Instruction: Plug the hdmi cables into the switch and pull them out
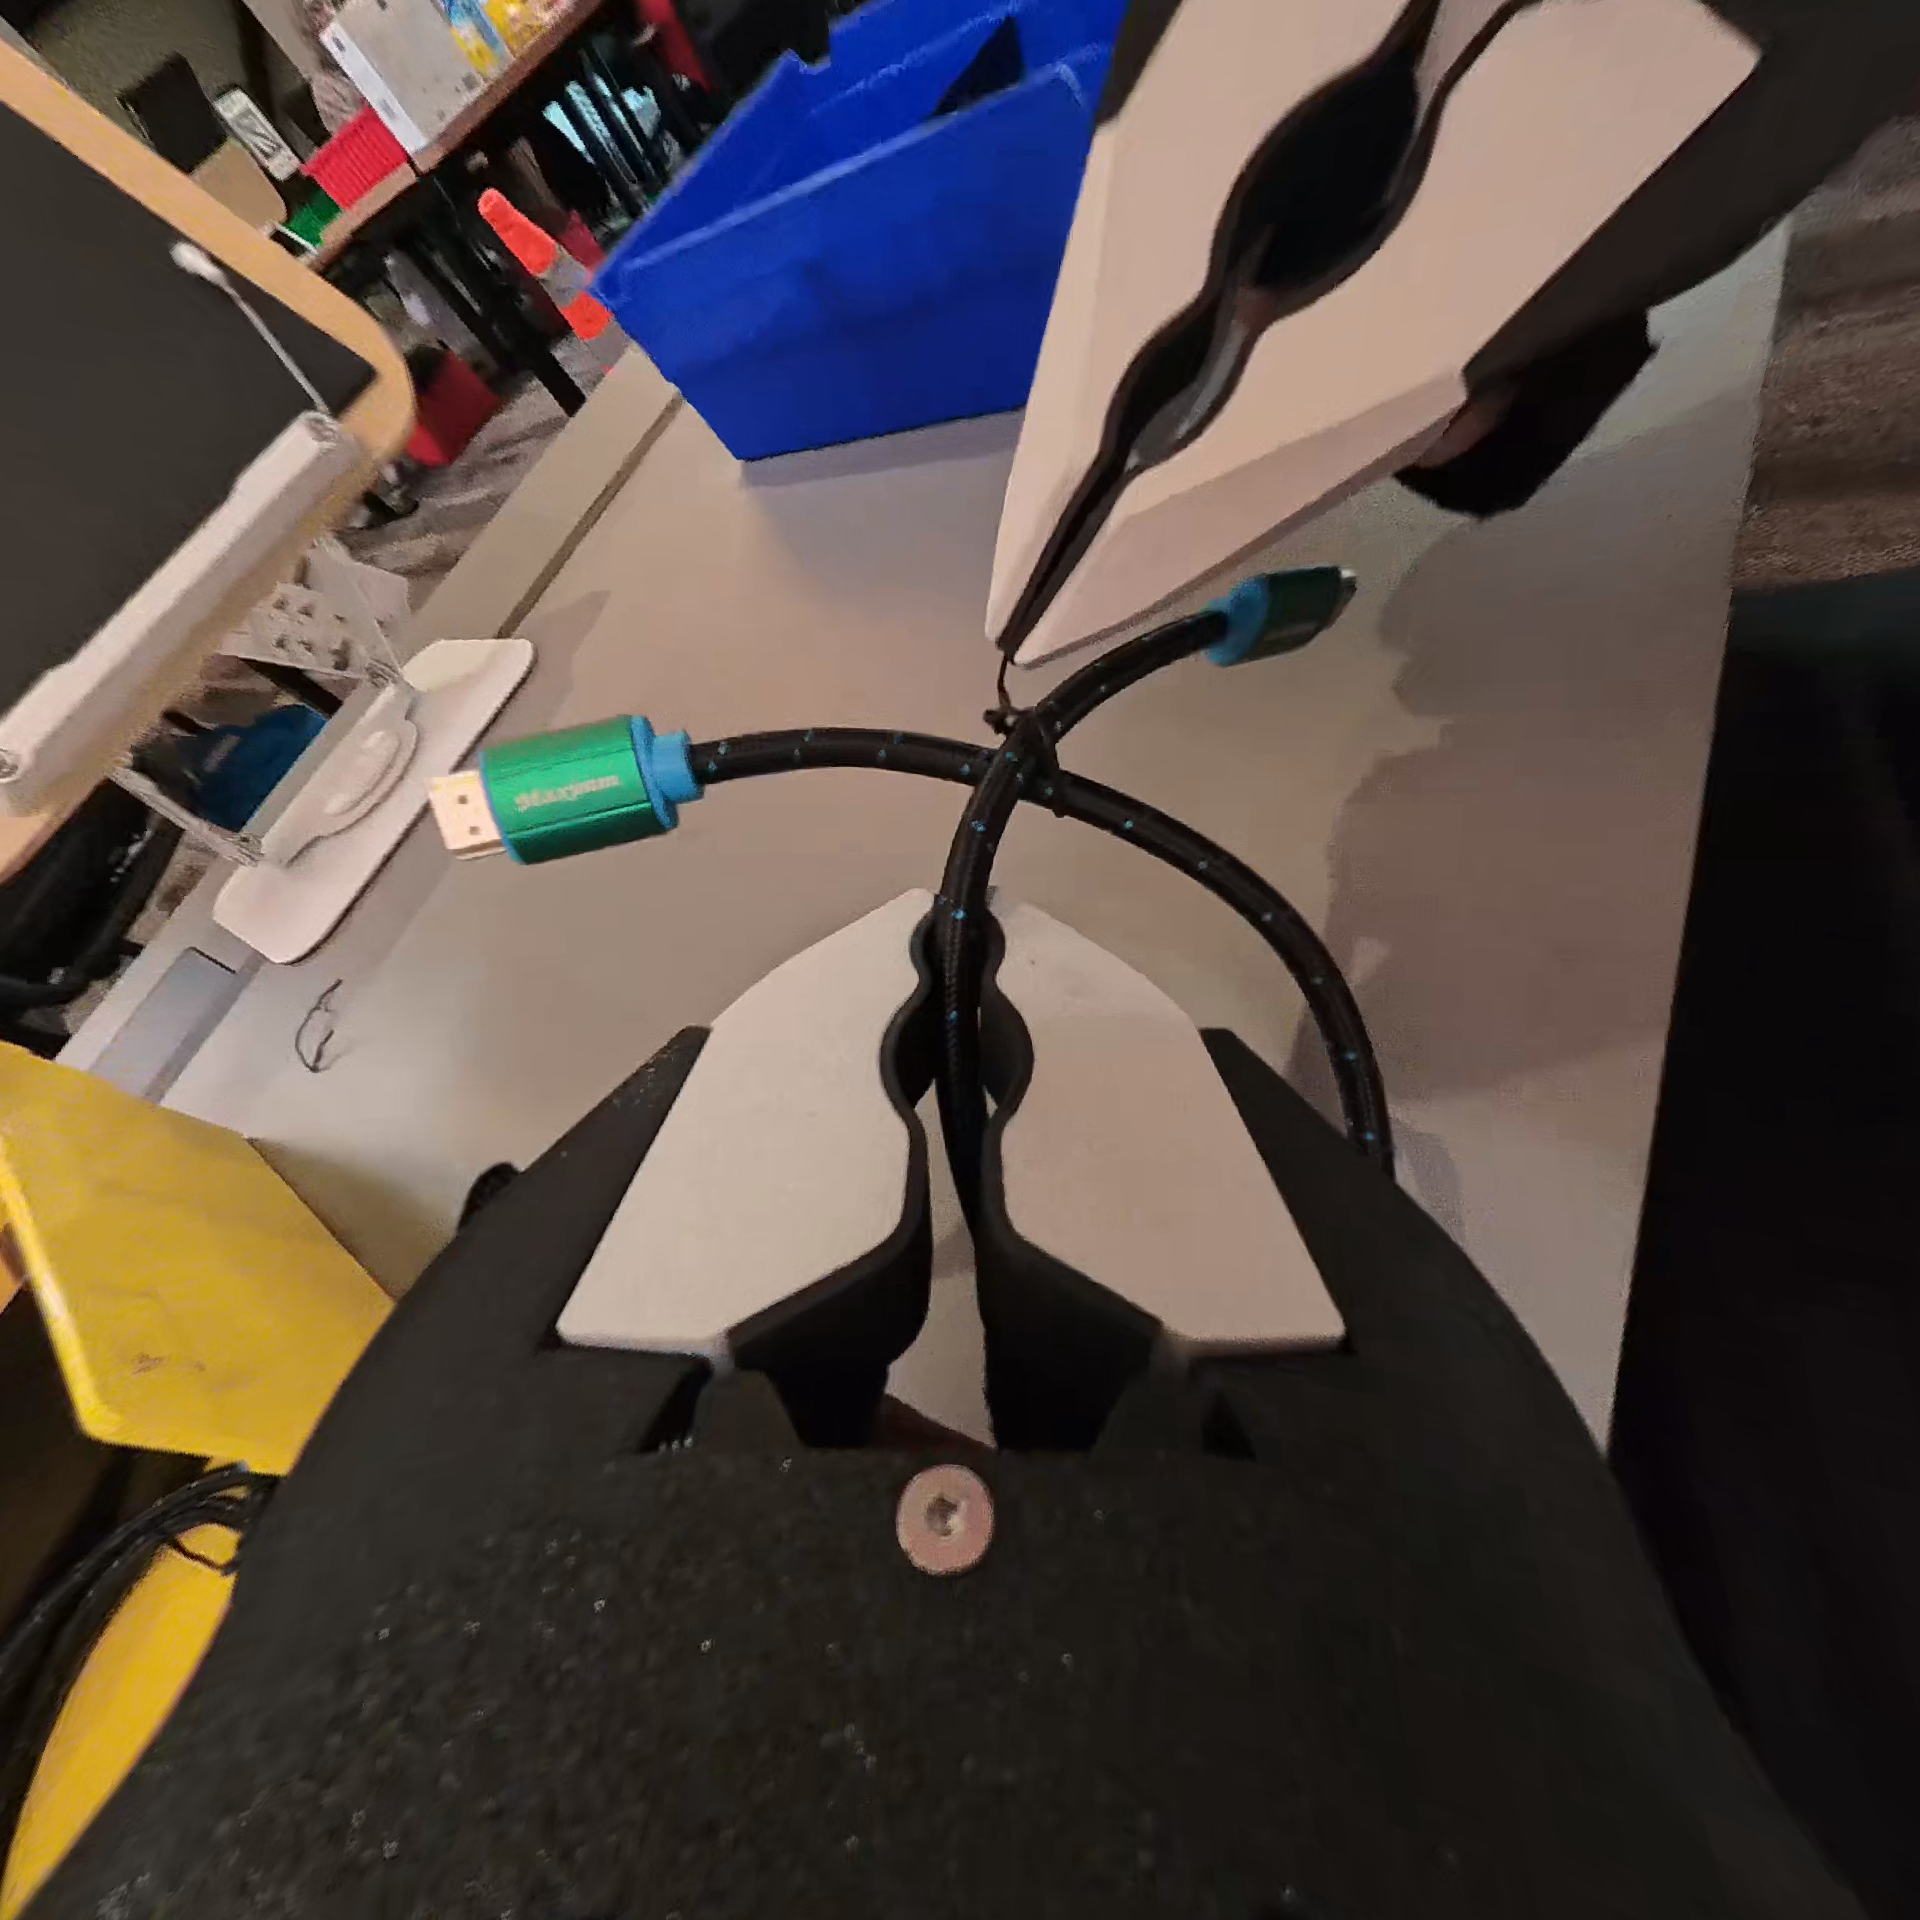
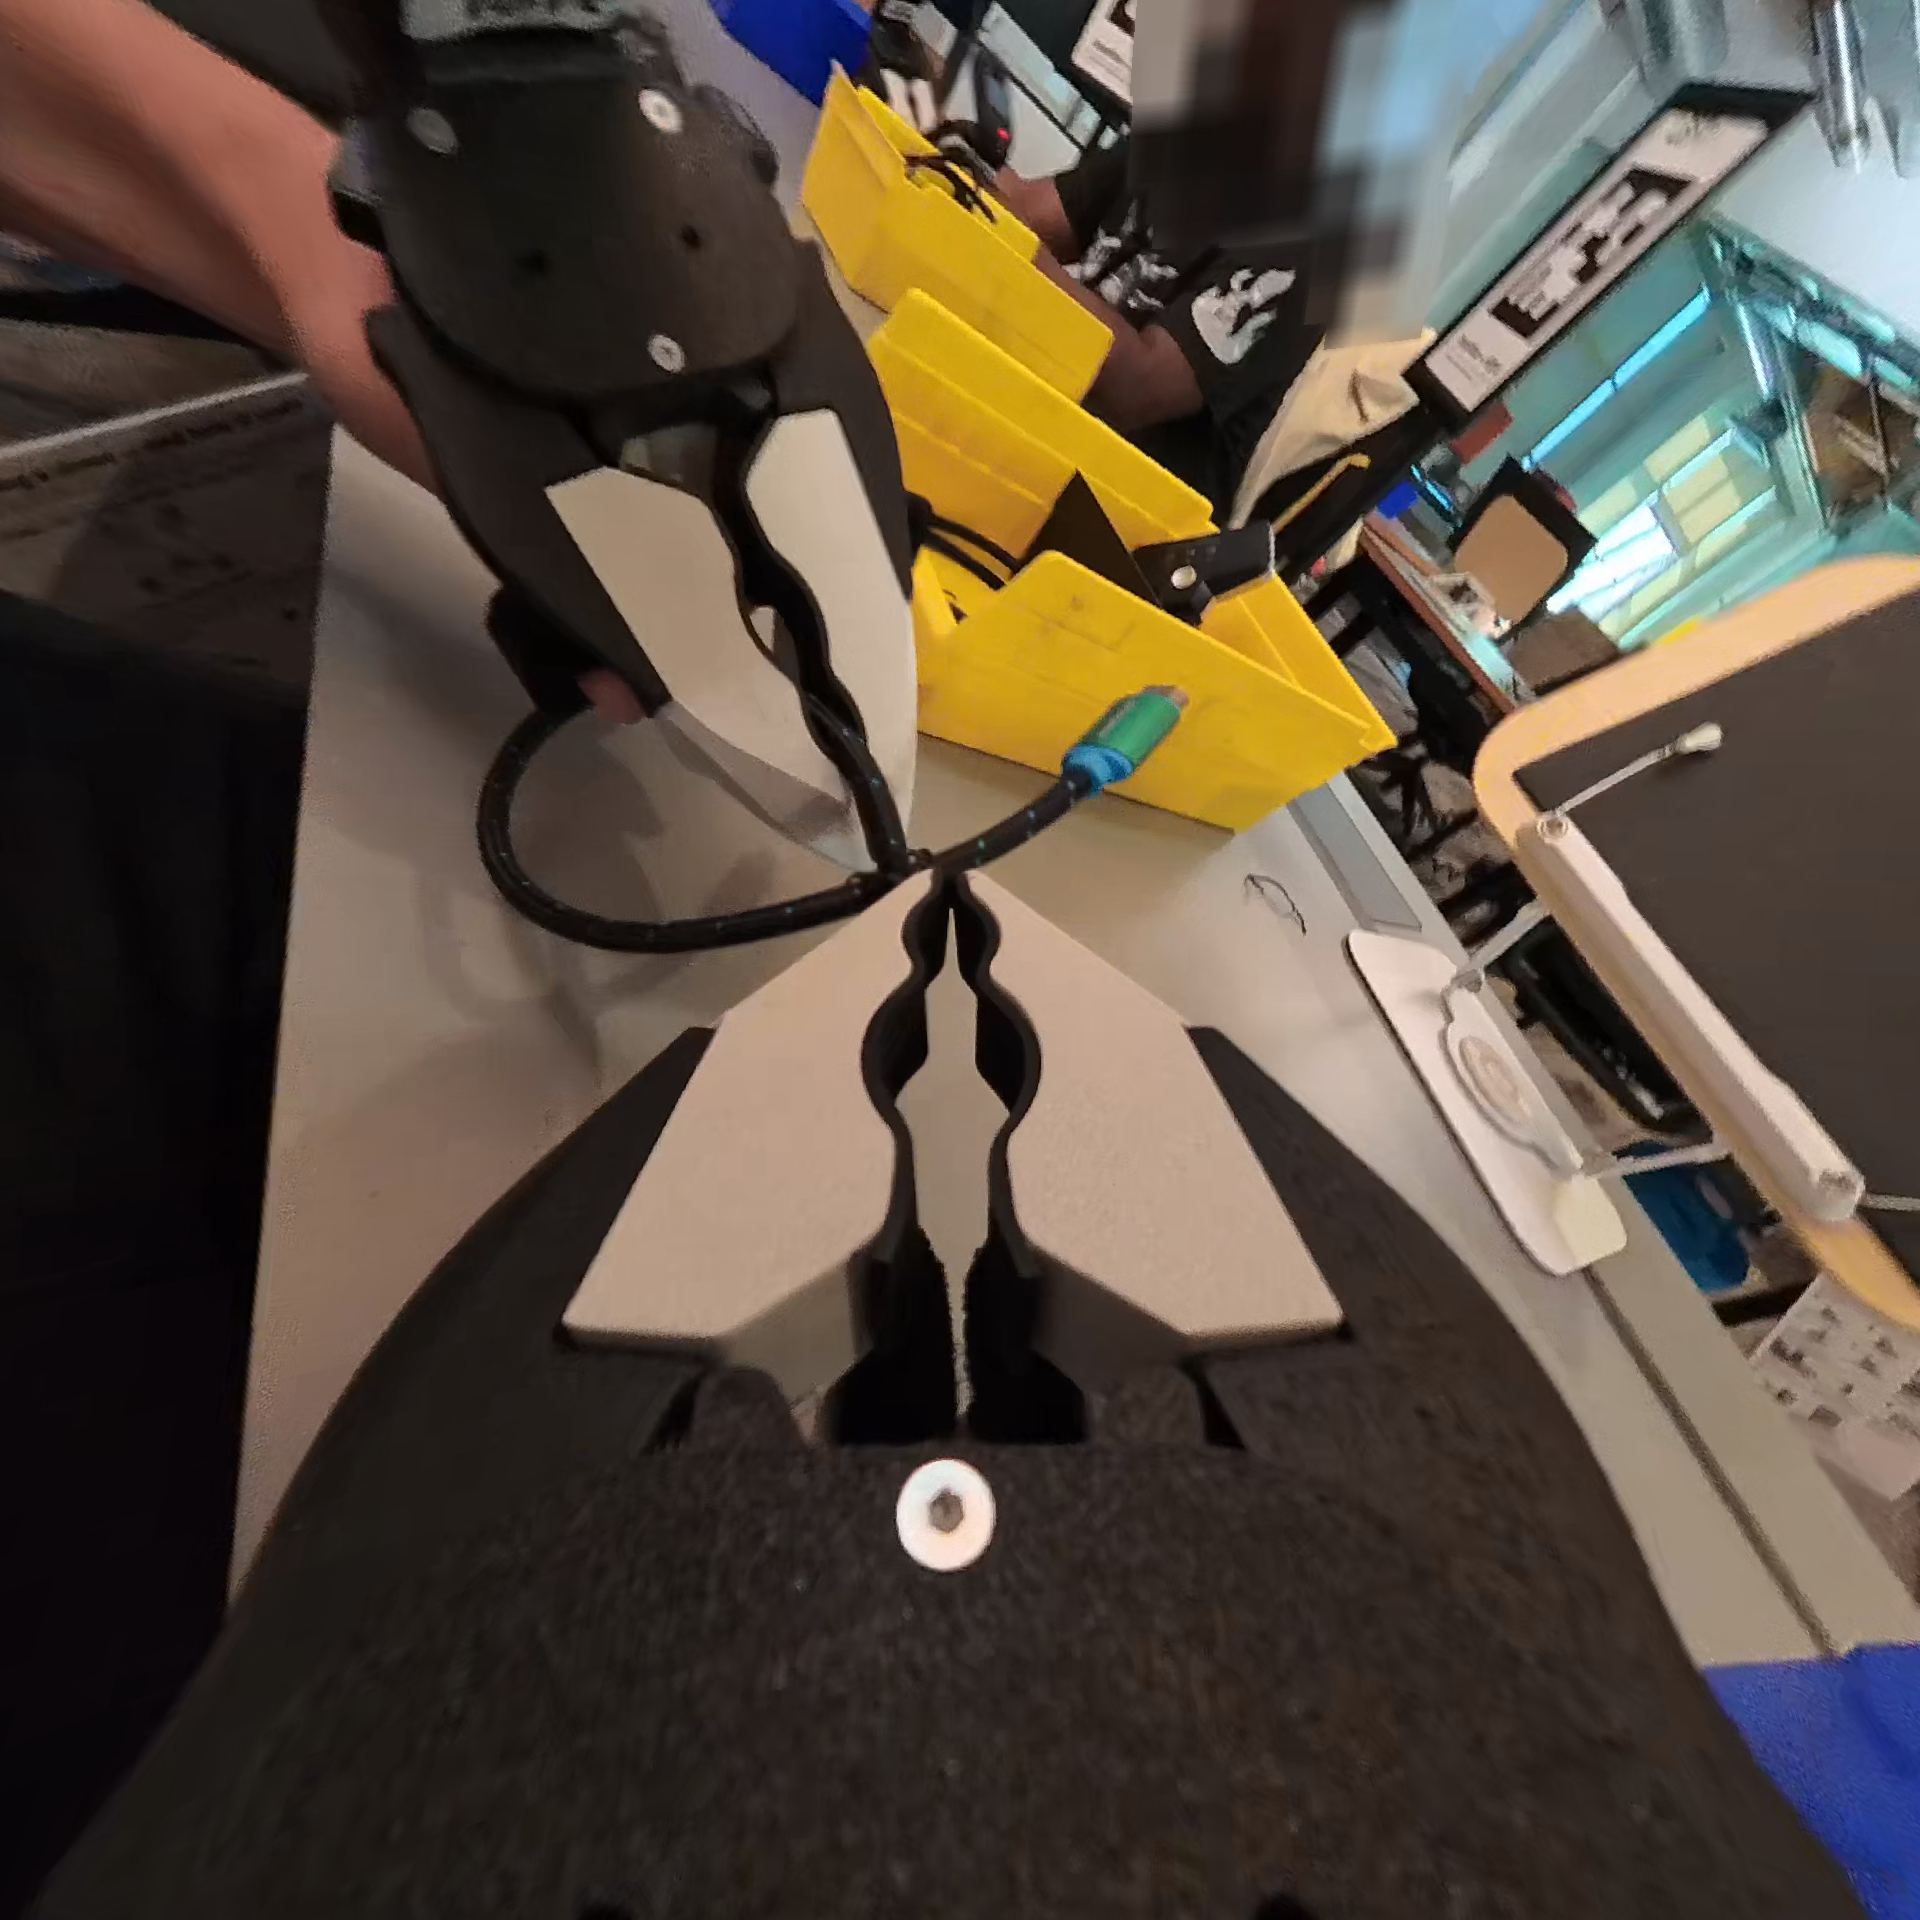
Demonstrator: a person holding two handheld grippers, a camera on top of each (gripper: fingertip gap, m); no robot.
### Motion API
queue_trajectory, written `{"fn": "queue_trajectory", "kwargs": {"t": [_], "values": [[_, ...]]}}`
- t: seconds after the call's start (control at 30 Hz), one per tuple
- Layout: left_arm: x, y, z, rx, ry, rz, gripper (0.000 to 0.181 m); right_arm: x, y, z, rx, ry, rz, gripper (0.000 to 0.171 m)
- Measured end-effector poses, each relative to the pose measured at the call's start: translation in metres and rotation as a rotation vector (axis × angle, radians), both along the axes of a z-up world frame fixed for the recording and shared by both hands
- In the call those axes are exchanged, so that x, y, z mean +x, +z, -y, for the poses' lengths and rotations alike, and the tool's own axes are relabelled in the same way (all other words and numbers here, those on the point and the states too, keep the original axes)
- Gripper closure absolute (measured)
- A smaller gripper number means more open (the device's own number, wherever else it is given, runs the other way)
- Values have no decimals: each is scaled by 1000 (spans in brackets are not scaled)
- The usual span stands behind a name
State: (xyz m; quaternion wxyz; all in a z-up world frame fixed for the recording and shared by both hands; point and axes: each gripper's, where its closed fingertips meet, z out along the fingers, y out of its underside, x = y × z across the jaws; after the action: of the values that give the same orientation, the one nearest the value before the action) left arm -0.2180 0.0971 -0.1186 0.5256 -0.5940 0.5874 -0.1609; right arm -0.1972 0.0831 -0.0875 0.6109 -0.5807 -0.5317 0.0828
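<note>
Fingers of L gripper point(image 1: 956, 914) clamp the braided hdmi cable point(image 1: 961, 997) along their axis. R gripper point(image 2: 951, 883) is pinched on the tie point(image 1: 1013, 717) at the cable crossing. We see the green plug point(image 1: 566, 790) pointing left, its twin point(image 1: 1283, 613) right; no switch visible. L is nearer.

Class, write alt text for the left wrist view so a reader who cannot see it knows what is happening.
The left gripper is shut on a looped black braided HDMI cable, held above a grey table. One green plug points left, the other points right. The right gripper pinches the thin tie at the loop's crossing; a blue bin stands behind.
</note>
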Motion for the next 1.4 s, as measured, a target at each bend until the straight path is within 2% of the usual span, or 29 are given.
{"fn": "queue_trajectory", "kwargs": {"t": [0.13,0.27,0.4,0.47,0.67,0.8,1.13,1.4], "values": [[-3,11,-10,105,57,16,179,6,3,-13,-194,-54,-139,171],[-2,14,-11,235,89,-8,179,7,8,-3,-440,47,-317,170],[-3,14,-15,344,117,-58,179,10,22,1,-545,103,-412,157],[-4,11,-17,355,126,-84,179,9,21,1,-513,85,-369,154],[-2,5,-14,235,107,-57,179,-2,9,2,-66,-43,-7,155],[-1,2,-12,188,98,-53,179,-4,-9,-2,54,-90,150,150],[2,-1,-10,211,93,-78,179,-4,-12,-3,14,-79,132,162],[-6,10,-18,213,119,-31,180,3,8,-6,-351,-7,-270,166]]}}
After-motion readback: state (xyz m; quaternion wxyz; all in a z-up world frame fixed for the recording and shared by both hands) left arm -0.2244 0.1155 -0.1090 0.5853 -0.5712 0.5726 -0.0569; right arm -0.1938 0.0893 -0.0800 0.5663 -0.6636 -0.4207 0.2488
